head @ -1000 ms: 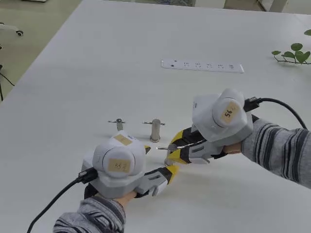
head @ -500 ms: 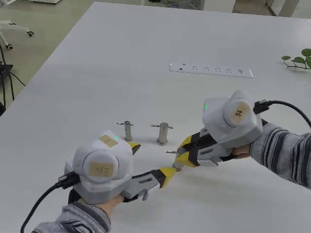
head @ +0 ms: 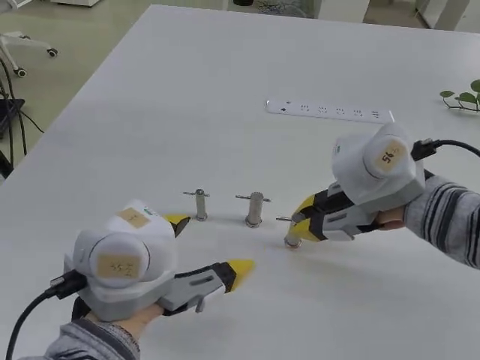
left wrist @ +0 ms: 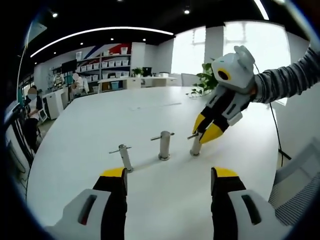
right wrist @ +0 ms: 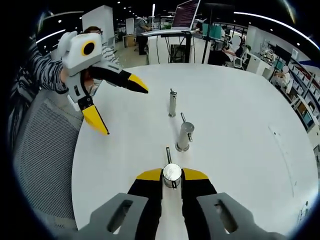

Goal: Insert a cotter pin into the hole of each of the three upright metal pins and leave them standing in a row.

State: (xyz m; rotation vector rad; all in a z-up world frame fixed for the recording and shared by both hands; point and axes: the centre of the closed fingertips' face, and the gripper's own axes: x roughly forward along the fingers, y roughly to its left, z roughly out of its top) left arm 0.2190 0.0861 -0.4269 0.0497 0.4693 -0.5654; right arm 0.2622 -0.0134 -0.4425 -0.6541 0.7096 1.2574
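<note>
Our right gripper (head: 301, 225) is clamped on the right-hand metal pin (head: 292, 241), which stands on the white table (head: 225, 112) with a cotter pin (head: 283, 219) sticking out near its top. We hold our left gripper (head: 210, 244) with jaws wide apart, gripping nothing, near the middle pin (head: 255, 211) and left pin (head: 200, 206), both upright in line

Open office: shelves (left wrist: 102, 64), monitor (right wrist: 186, 11).

Three upright metal pins (head: 255, 211), cotter-pinned, in row.
</note>
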